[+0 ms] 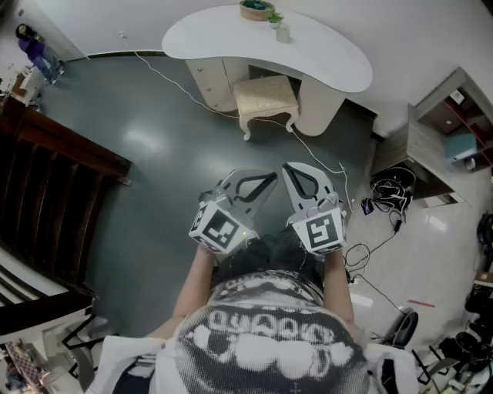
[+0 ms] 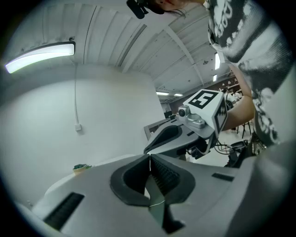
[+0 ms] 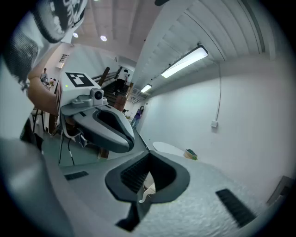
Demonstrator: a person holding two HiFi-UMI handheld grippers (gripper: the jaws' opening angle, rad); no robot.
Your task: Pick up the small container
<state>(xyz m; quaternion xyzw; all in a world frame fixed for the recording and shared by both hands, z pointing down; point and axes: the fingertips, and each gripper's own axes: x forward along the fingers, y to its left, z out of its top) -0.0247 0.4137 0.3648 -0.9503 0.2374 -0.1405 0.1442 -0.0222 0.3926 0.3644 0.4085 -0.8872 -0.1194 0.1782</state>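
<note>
I'm holding both tools level at my waist, well back from the white kidney-shaped desk [image 1: 208,35] across the grey floor [image 1: 154,138]. The left gripper [image 1: 270,178] is sitting fully closed, its ribbed black pads [image 2: 163,178] meeting at the tip with nothing between them. The right gripper [image 1: 286,168] is pressing shut the same way, also empty, and the two tips are lying just beside each other.

The small round container, pale-rimmed with dark green contents [image 1: 256,9], is standing upright on the far edge of the desk, near the wall, opening facing up. I'm seeing it as round from above, so I can't give it a long axis. The top edge of the head view is cutting off part of its rim. In the left gripper view it is showing only as a tiny speck [image 2: 81,167] at the desk's end, and in the right gripper view [image 3: 190,154] it is equally small; I can't make out what is in it.

A small green plant in a clear glass [image 1: 279,28] is standing near it, and a cream upholstered stool [image 1: 264,96] is tucked partly under the desk.
</note>
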